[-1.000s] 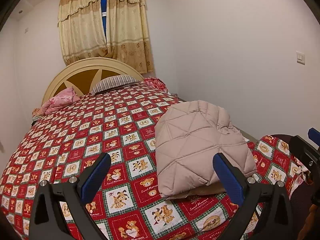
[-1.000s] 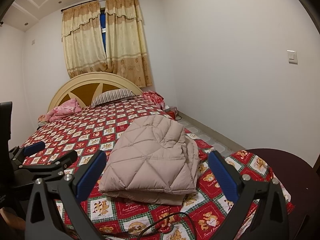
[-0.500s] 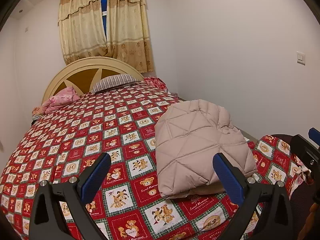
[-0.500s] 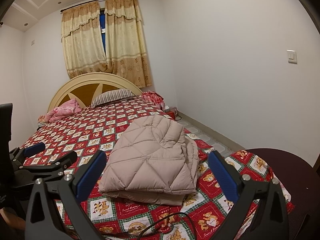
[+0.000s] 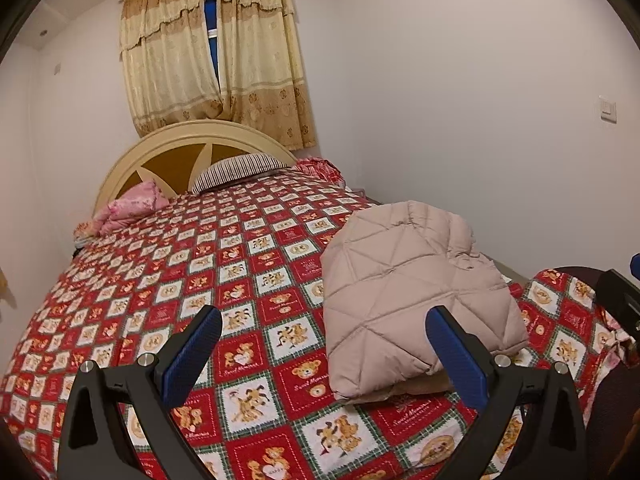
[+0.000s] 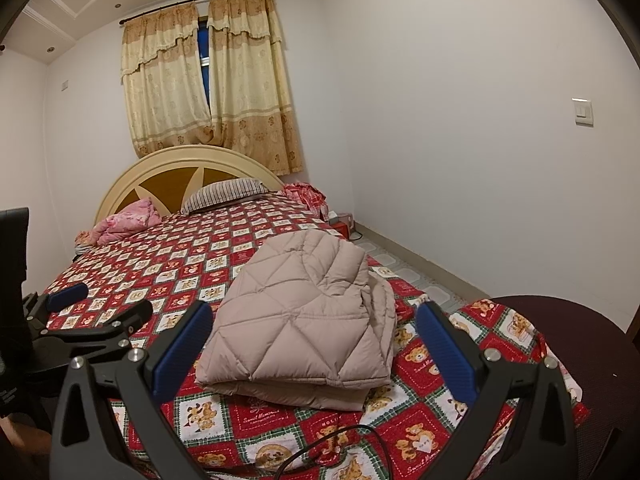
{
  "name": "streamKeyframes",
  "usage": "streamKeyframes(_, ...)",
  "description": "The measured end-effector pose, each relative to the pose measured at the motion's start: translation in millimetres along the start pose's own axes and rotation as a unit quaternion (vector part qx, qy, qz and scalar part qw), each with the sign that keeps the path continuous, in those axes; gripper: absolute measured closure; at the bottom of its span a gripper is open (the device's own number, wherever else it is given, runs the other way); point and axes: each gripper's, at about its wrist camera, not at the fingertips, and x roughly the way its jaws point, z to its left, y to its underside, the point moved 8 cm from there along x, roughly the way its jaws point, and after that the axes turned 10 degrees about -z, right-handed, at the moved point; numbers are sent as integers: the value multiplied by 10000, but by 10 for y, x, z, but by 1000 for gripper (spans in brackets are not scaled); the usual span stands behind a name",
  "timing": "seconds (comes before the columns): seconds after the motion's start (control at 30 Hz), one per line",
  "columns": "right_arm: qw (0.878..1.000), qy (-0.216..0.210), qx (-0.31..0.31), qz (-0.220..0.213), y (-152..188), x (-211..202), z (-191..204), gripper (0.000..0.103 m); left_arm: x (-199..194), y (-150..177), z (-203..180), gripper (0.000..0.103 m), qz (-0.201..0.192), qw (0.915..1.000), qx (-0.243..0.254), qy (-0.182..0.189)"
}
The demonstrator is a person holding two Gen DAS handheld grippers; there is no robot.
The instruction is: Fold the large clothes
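Note:
A beige quilted down jacket (image 5: 408, 292) lies folded into a thick rectangle near the foot of the bed, on the right side of the red bear-print bedspread (image 5: 224, 264). It also shows in the right wrist view (image 6: 304, 316). My left gripper (image 5: 324, 344) is open and empty, held above the bed in front of the jacket's left edge. My right gripper (image 6: 314, 340) is open and empty, held in front of the jacket. The left gripper also shows at the left of the right wrist view (image 6: 100, 312).
A striped pillow (image 5: 236, 170) and a pink bundle (image 5: 128, 208) lie by the cream headboard (image 5: 192, 140). A red garment (image 6: 306, 196) sits at the bed's far right corner. A dark round seat (image 6: 580, 344) stands at the right. White walls close in on both sides.
The left wrist view has tilted slightly upward. The jacket and the right gripper have not moved.

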Motion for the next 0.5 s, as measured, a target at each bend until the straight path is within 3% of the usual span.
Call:
streamKeyframes(0.17, 10000, 30, 20, 34, 29, -25, 36, 0, 51, 21, 12, 1, 108, 9997, -148, 137)
streamKeyframes(0.3, 10000, 34, 16, 32, 39, -43, 58, 0, 95, 46, -6, 1, 184, 9982, -315, 473)
streamKeyframes(0.5, 10000, 50, 34, 58, 75, -38, 69, 0, 138, 71, 13, 1, 216, 9987, -226, 398)
